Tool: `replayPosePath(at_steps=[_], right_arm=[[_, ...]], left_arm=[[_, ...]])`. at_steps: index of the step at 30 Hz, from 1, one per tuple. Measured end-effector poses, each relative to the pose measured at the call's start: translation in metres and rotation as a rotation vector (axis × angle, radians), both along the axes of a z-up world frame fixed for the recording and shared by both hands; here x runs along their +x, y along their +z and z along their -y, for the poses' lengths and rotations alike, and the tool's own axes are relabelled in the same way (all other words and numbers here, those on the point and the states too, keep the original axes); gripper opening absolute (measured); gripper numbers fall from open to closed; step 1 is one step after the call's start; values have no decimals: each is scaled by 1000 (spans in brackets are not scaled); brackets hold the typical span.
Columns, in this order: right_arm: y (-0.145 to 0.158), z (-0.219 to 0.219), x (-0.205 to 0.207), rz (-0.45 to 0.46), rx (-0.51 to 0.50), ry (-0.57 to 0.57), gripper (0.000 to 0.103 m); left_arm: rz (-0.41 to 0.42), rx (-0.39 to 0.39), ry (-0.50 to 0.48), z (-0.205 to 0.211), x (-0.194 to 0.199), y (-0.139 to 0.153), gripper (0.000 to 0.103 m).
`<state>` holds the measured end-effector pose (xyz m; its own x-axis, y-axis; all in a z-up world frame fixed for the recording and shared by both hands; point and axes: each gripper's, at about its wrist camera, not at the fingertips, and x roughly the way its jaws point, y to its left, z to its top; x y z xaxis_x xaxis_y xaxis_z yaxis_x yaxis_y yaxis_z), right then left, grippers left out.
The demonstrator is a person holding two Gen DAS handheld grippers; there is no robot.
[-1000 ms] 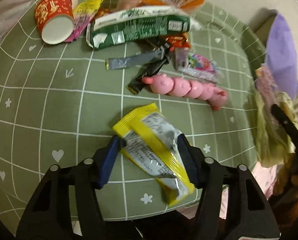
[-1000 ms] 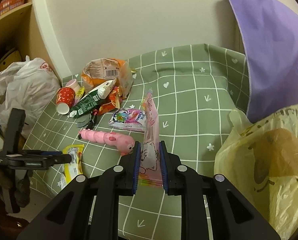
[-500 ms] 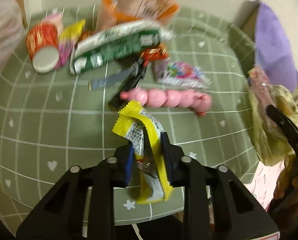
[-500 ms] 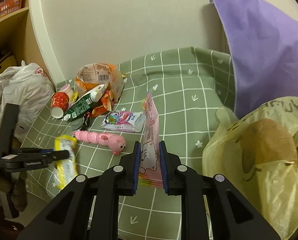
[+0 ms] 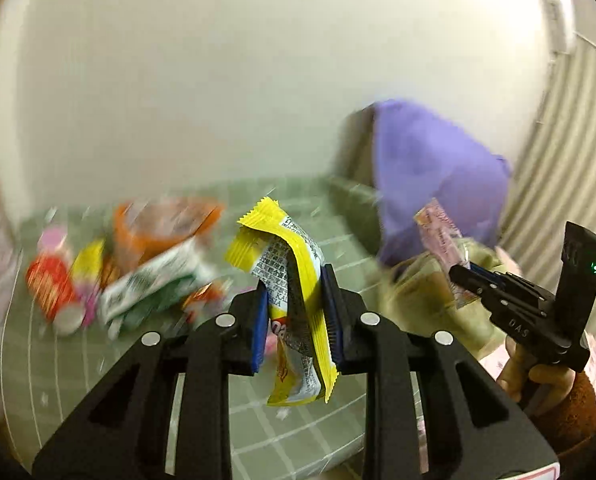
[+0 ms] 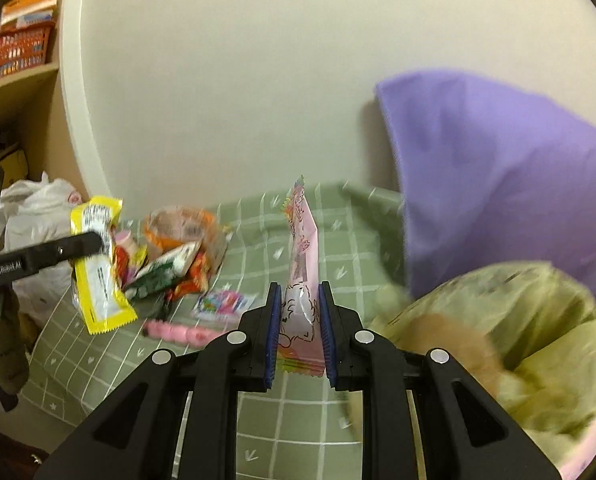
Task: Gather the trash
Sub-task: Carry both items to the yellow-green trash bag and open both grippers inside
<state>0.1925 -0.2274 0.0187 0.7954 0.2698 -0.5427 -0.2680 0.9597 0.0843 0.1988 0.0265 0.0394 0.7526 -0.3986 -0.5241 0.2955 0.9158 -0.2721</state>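
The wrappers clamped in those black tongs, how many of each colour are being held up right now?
Yellow wrapper, in the left gripper: 1
Pink wrapper, in the right gripper: 1
Total held: 2

Green checked cloth [image 6: 349, 256] carries heaped wrappers [image 6: 170, 268] and a pink toy [image 6: 178, 334].

In your left wrist view the litter pile [image 5: 138, 272] on the green cloth [image 5: 58, 360] smears into streaks, so no label reads. The yellow wrapper [image 5: 294, 280] hides the cloth behind it. In your right wrist view the yellow bag [image 6: 517, 340] blurs and runs off the right edge.
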Motion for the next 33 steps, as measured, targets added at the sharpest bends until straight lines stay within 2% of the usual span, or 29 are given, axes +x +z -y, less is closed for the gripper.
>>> replayPosePath(at_steps=[4, 10, 13, 16, 22, 25, 26, 28, 33], right_arm=[[31, 23, -21, 70, -19, -81, 19], [67, 80, -52, 129, -70, -265, 19], [81, 108, -72, 152, -98, -371, 19], [86, 133, -89, 150, -114, -465, 19], [75, 158, -102, 102, -104, -565, 19], [66, 166, -104, 77, -87, -605, 19], [65, 167, -105, 73, -87, -611, 19], [59, 169, -103, 59, -89, -624, 19], [40, 176, -94, 21, -38, -625, 19]], left_arm=[[69, -7, -115, 31, 16, 25, 23], [131, -76, -346, 101, 40, 58, 23], [119, -91, -486, 148, 52, 61, 23], [83, -87, -564, 185, 61, 53, 23], [79, 36, -706, 283, 74, 29, 23], [26, 142, -750, 325, 82, -1, 23], [-1, 201, -773, 337, 84, -17, 23], [-45, 278, -802, 343, 83, -38, 23], [-148, 369, -872, 334, 80, -76, 23]])
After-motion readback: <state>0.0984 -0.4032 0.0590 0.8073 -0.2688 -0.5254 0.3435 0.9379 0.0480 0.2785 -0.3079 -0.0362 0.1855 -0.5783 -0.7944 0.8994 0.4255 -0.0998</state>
